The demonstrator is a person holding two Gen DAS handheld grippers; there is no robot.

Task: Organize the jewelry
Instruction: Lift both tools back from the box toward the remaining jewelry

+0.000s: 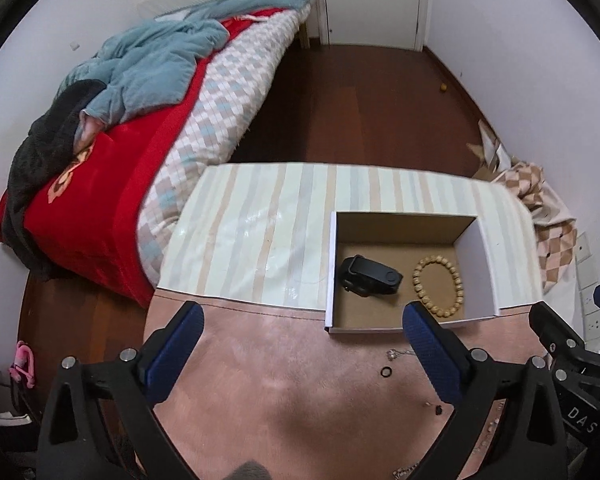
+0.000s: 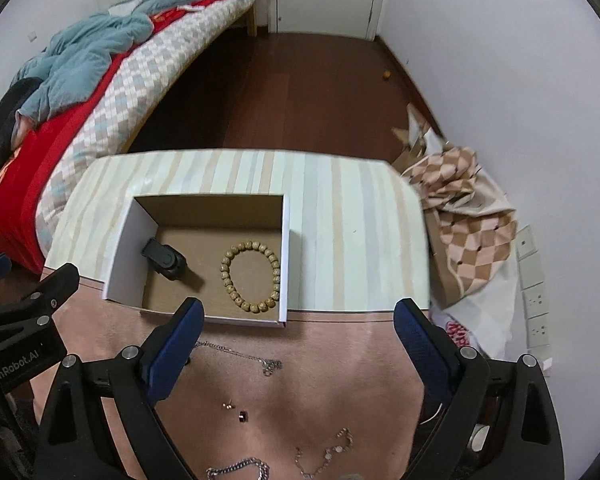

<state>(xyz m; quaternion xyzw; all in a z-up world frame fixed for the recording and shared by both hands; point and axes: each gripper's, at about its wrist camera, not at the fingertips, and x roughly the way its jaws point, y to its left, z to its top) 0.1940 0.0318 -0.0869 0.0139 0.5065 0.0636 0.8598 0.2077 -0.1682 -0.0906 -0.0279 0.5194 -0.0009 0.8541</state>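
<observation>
An open cardboard box point(image 1: 332, 264) point(image 2: 286, 240) sits on the table. Inside it lie a black watch-like band point(image 1: 370, 278) point(image 2: 164, 258) and a wooden bead bracelet point(image 1: 438, 288) point(image 2: 250, 276). On the pink mat point(image 2: 340, 360) in front of the box lie a silver necklace point(image 2: 240, 356), a small earring point(image 2: 228, 405), a black ring point(image 2: 243, 416) point(image 1: 386, 371), a gold chain bracelet point(image 2: 324, 456) and a silver chain point(image 2: 240, 468). My left gripper point(image 1: 302, 320) hangs open and empty above the mat, left of the box. My right gripper point(image 2: 298, 314) is open and empty above the necklace.
The table's far half has a striped cloth point(image 1: 260, 208). A bed point(image 1: 112, 200) with red and blue bedding stands close on the left. A checked bag point(image 2: 472, 220) and wall sockets point(image 2: 534, 280) are on the right, with dark wooden floor point(image 1: 360, 92) beyond.
</observation>
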